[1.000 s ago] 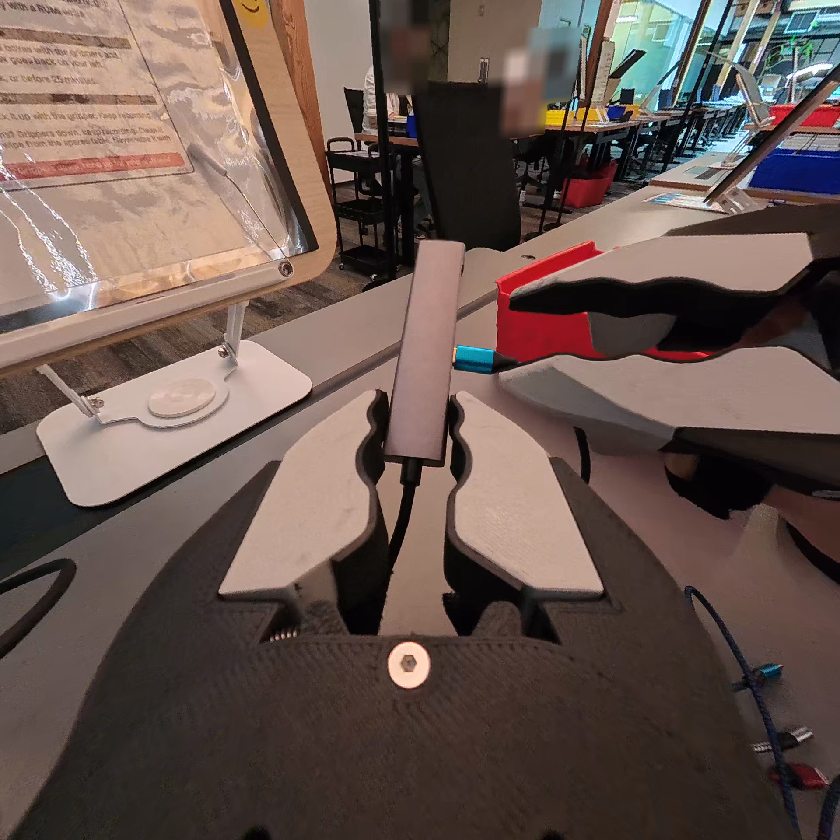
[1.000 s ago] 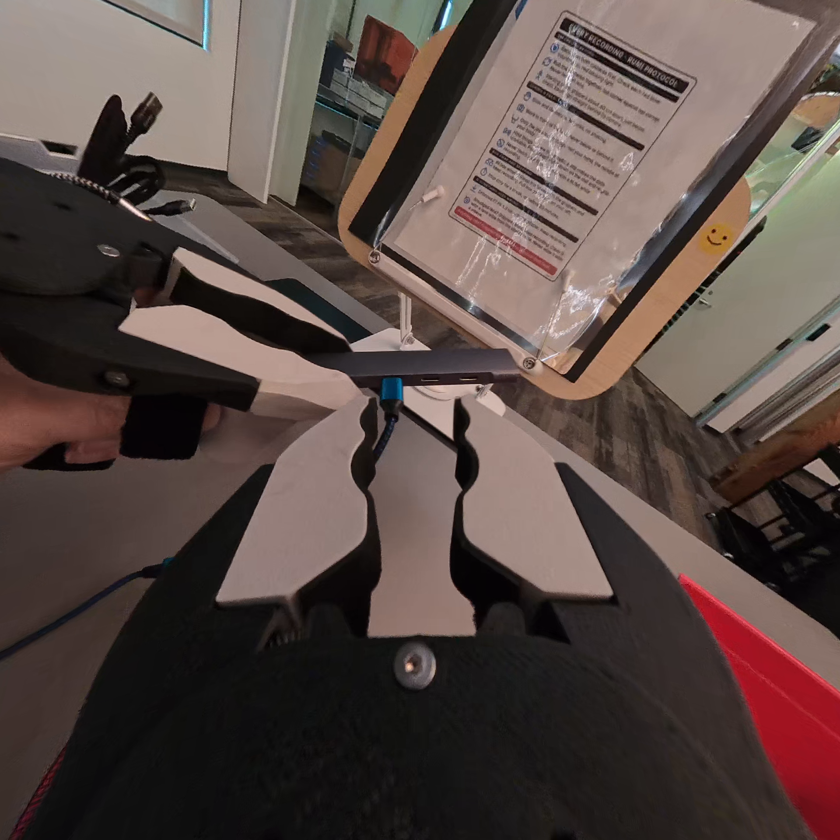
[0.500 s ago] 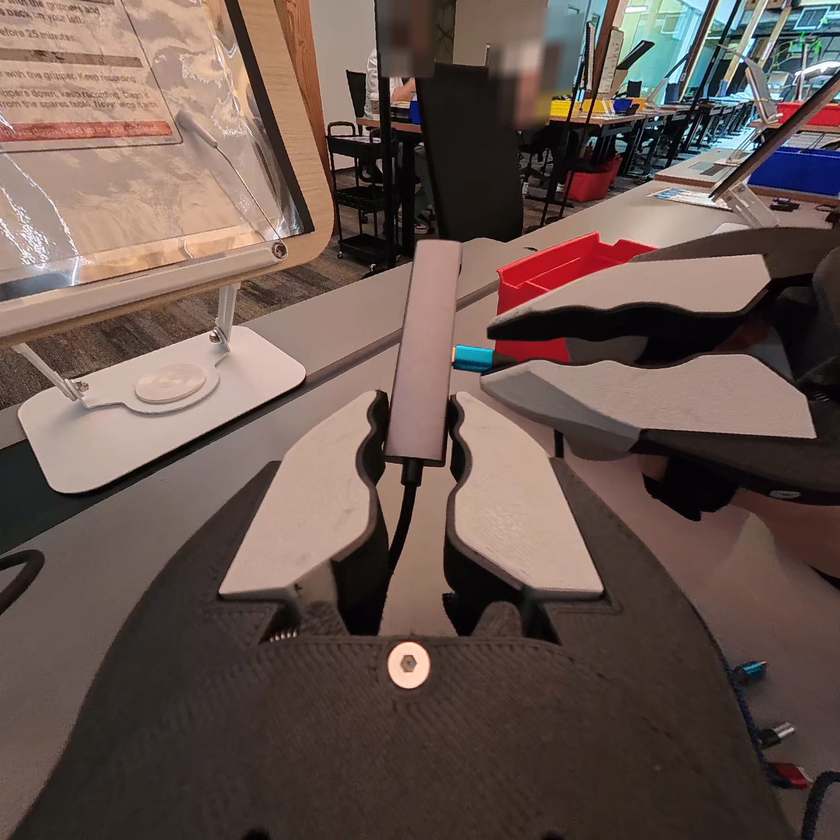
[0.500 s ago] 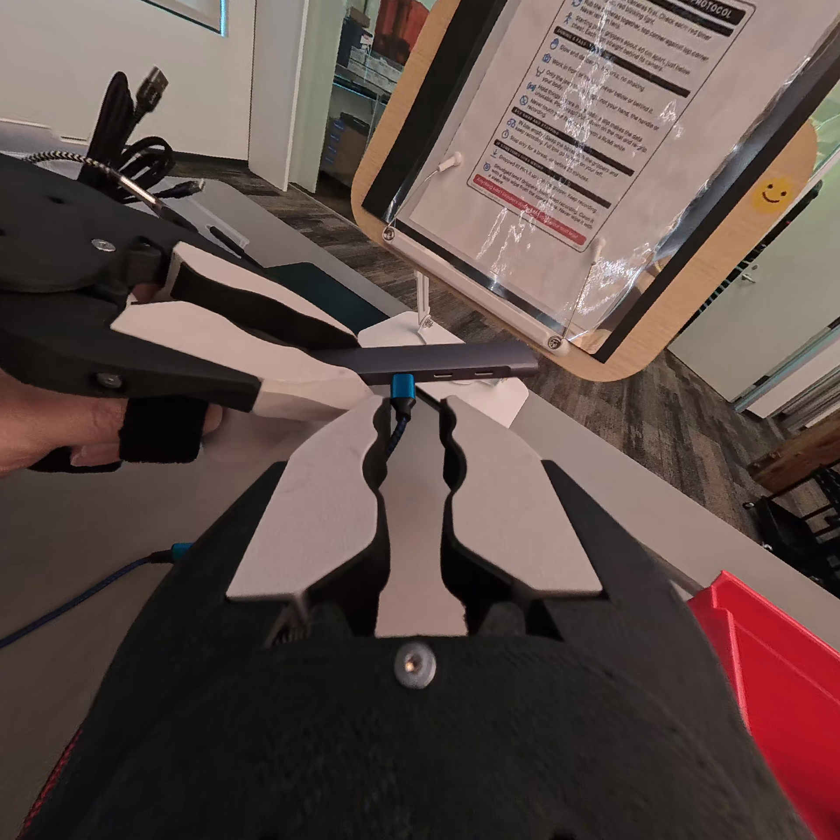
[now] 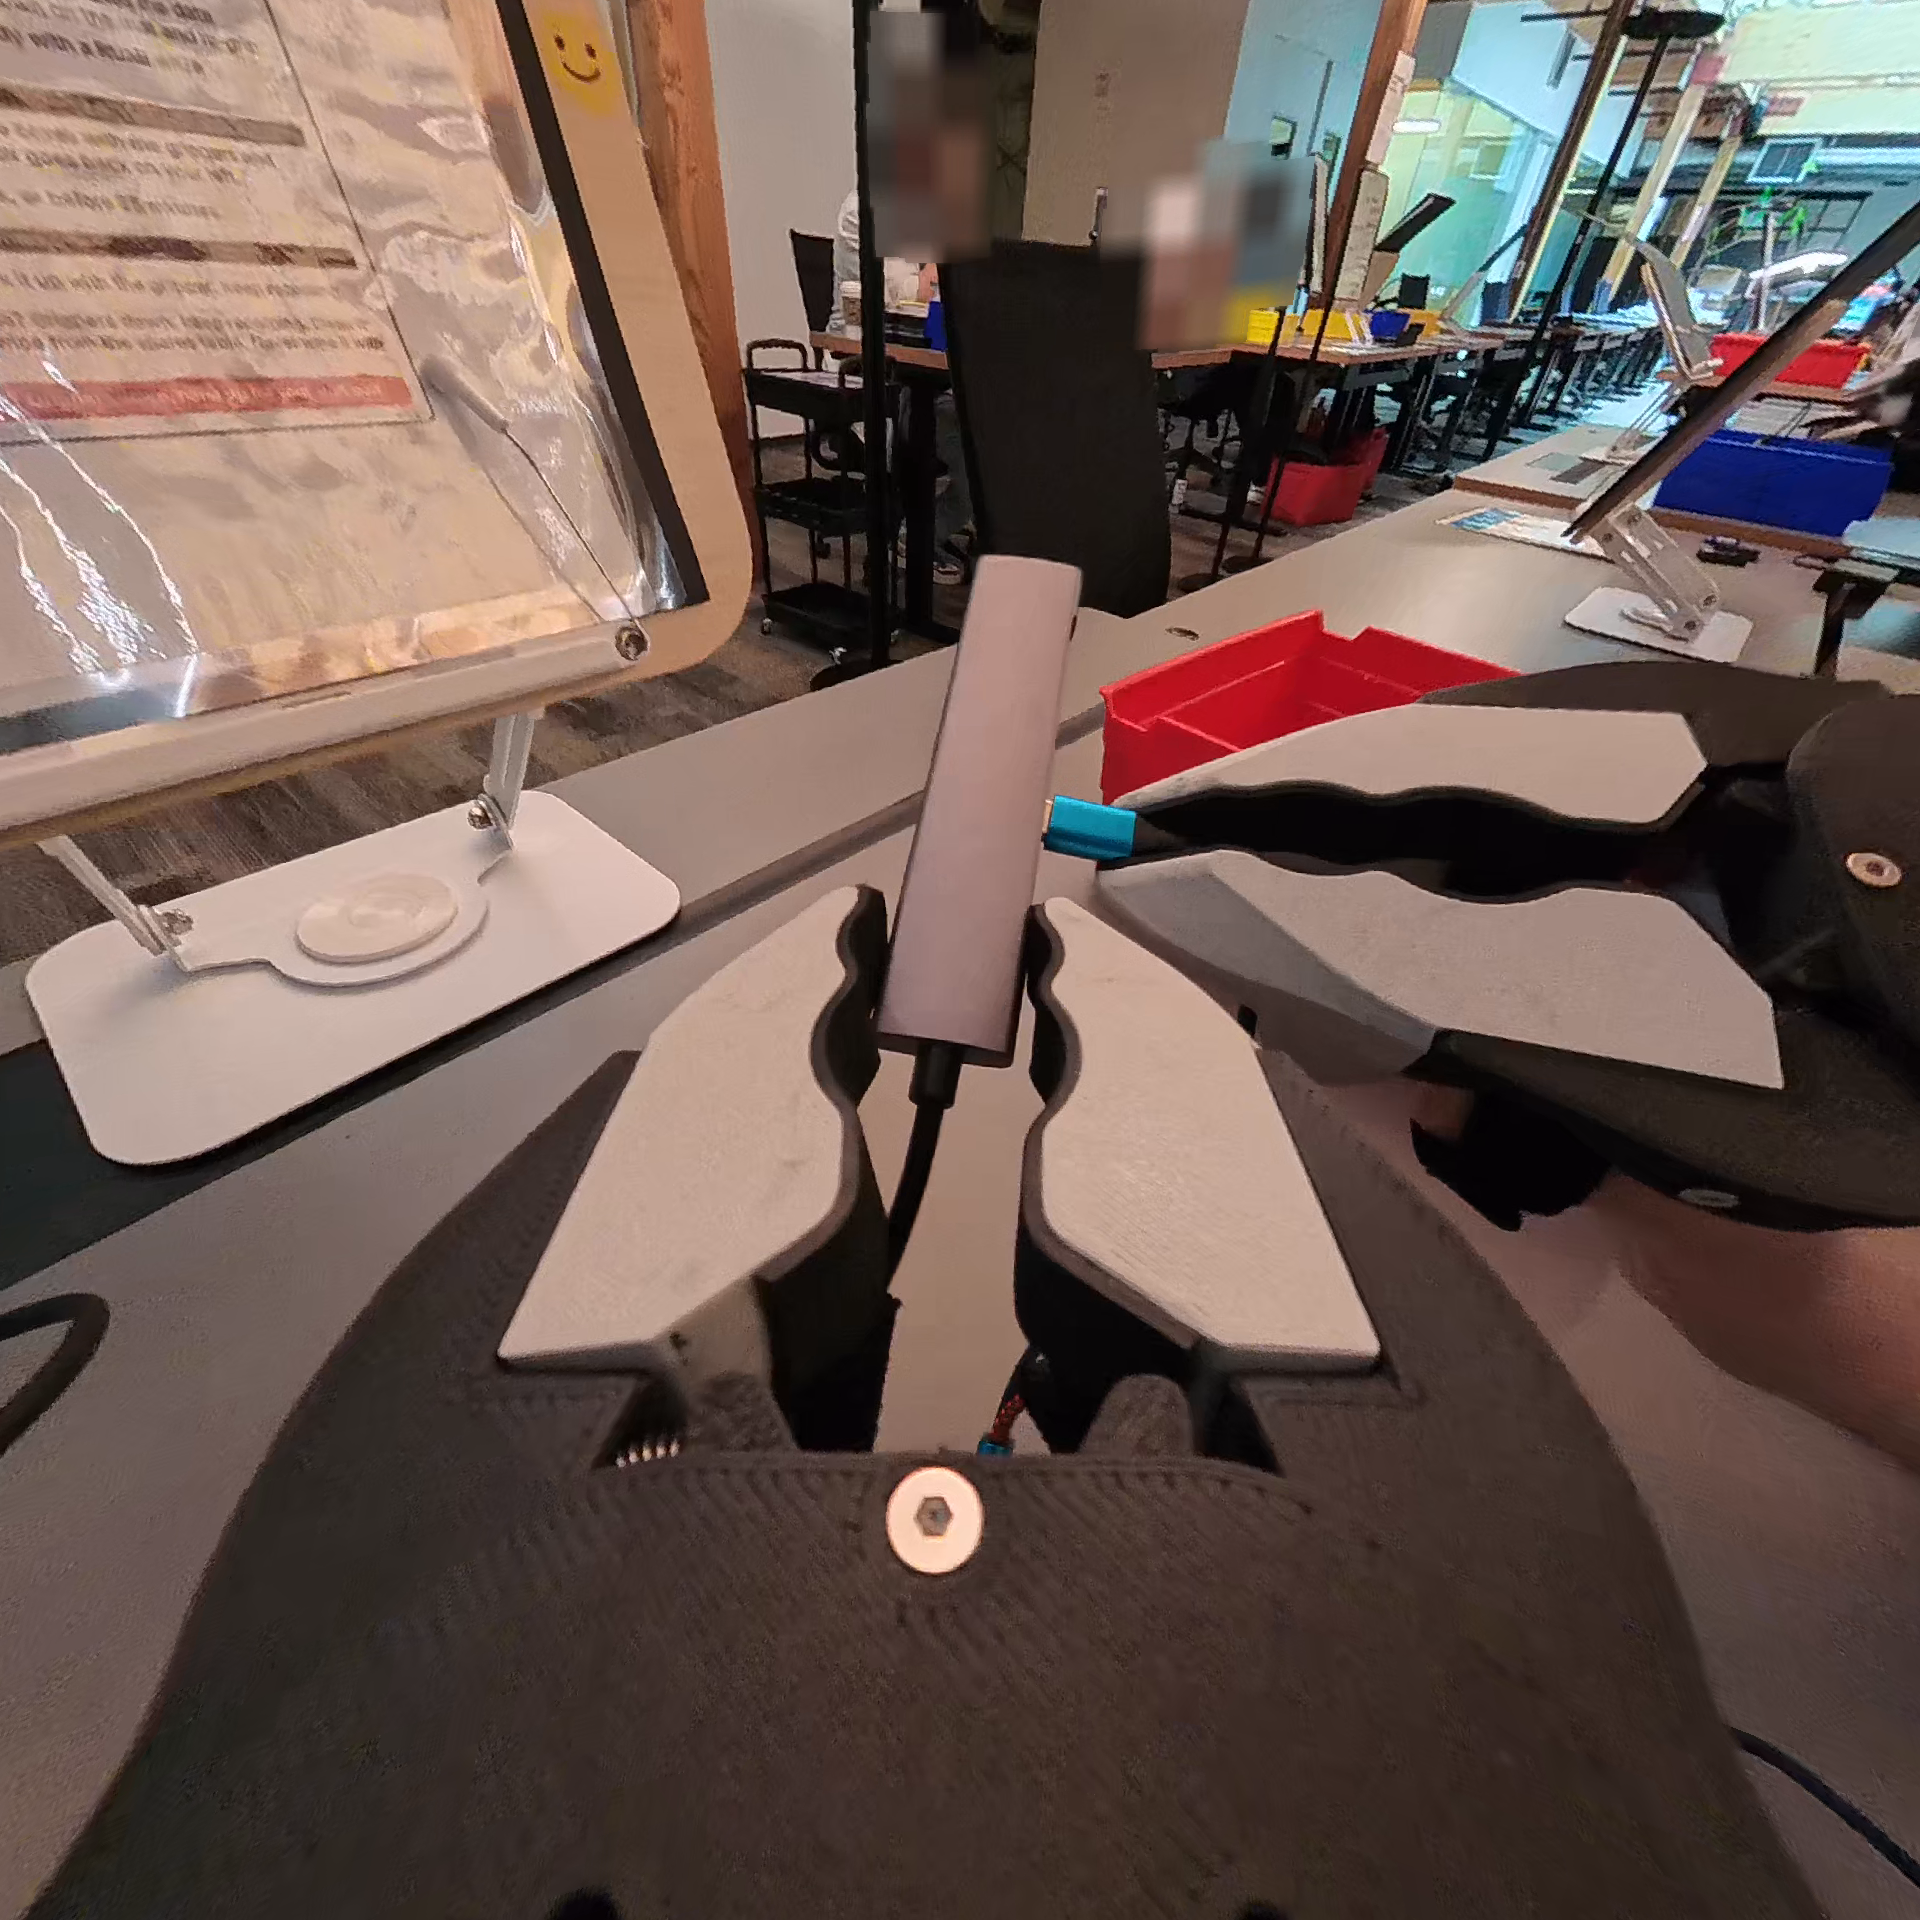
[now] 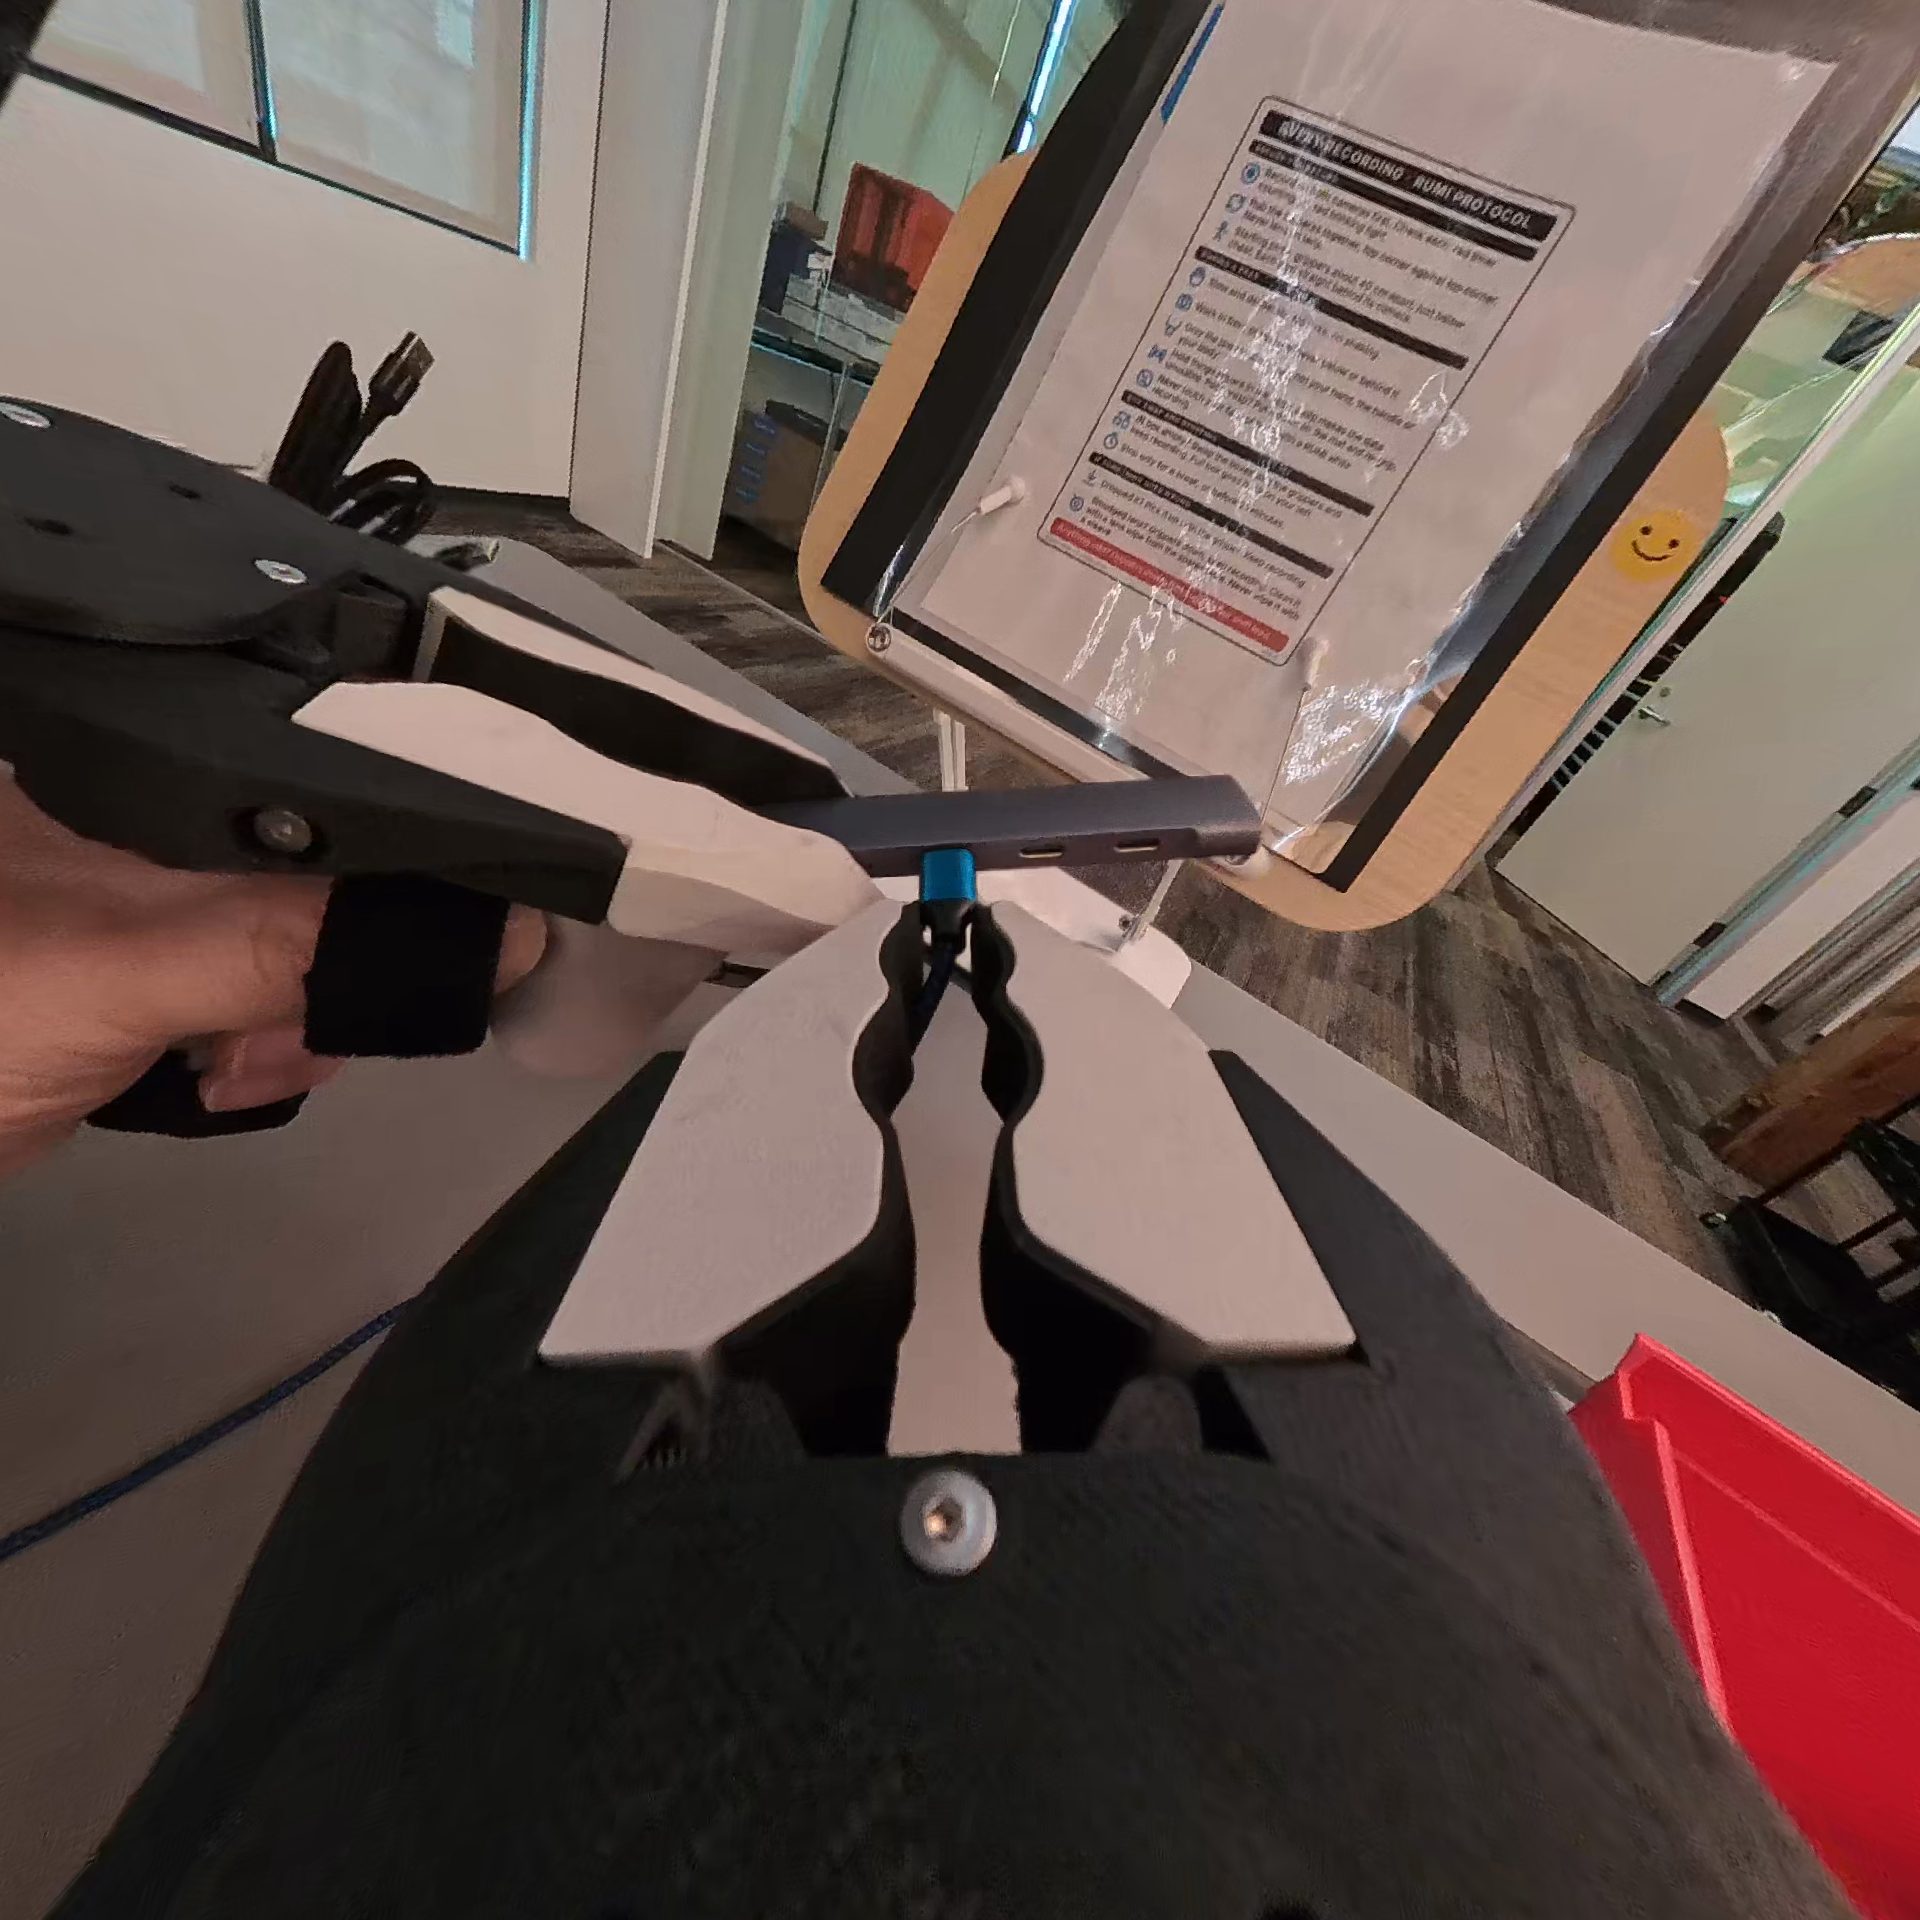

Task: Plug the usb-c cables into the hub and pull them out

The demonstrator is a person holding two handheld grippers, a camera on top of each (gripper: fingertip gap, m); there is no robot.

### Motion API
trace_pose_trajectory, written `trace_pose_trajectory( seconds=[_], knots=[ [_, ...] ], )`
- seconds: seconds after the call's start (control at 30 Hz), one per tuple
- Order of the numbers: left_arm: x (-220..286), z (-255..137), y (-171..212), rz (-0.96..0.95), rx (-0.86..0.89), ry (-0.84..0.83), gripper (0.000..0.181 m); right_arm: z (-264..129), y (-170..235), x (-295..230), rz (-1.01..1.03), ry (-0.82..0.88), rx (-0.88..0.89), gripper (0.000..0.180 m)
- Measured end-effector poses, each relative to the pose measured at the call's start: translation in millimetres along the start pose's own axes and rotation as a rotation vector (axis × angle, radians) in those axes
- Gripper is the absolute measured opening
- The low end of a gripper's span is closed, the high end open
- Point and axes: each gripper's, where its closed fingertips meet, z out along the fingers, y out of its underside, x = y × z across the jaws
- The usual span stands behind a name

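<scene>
Left wrist view: the left gripper (image 5: 951, 971) is pinching the near end of the grey usb-c hub (image 5: 982, 800) w/ both fingers pressed on its long sides, so the hub is sticking up and away from the camera, clear of the grey table (image 5: 312, 1226). That grip is leaving the hub's right edge, where the ports sit, free for the other tool. The hub's own black lead (image 5: 920, 1153) is hanging down btwn the fingers. The right gripper (image 5: 1117, 847) is coming in from the right, closed on the blue usb-c plug (image 5: 1086, 828), whose tip is touching the hub's edge; seated or only partway, can't tell. A red bin (image 5: 1278, 696) is sitting behind, and a white stand (image 5: 343, 966) is carrying a sign board to the left.

Right wrist view: the right gripper (image 6: 951, 920) is squeezing the braided cable just behind the blue usb-c plug (image 6: 948, 875), holding it square to the hub (image 6: 1049, 821) so it lines up w/ the first port. Two more ports (image 6: 1091, 847) are lying open beside it. The left gripper (image 6: 810, 831) is bracing the hub level from the left, prob. so push or pull force goes straight along the plug. The blue cable (image 6: 208, 1423) is trailing over the table.
</scene>
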Motion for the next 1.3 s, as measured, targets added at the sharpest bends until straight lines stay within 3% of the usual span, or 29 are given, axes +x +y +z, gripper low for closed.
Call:
trace_pose_trajectory(
  seconds=[0.43,0.57,0.83,1.3],
  knots=[
    [0.4,-3.5,-9.9,0.008,-0.007,-0.008,0.026,-3.8,-6.1,1.1,0.036,0.032,0.016,0.005],
    [4.2,-6.0,-11.6,0.032,-0.009,0.015,0.025,-6.4,-10.8,0.9,0.011,-0.034,0.021,0.006],
    [7.4,-6.4,-12.6,-0.056,-0.008,0.051,0.025,-7.2,-17.9,4.2,-0.125,0.058,0.052,0.014],
    [13.6,-3.8,-7.9,-0.06,-0.029,0.09,0.025,-5.4,-16.8,5.4,-0.112,0.029,0.052,0.011]
  ],
)
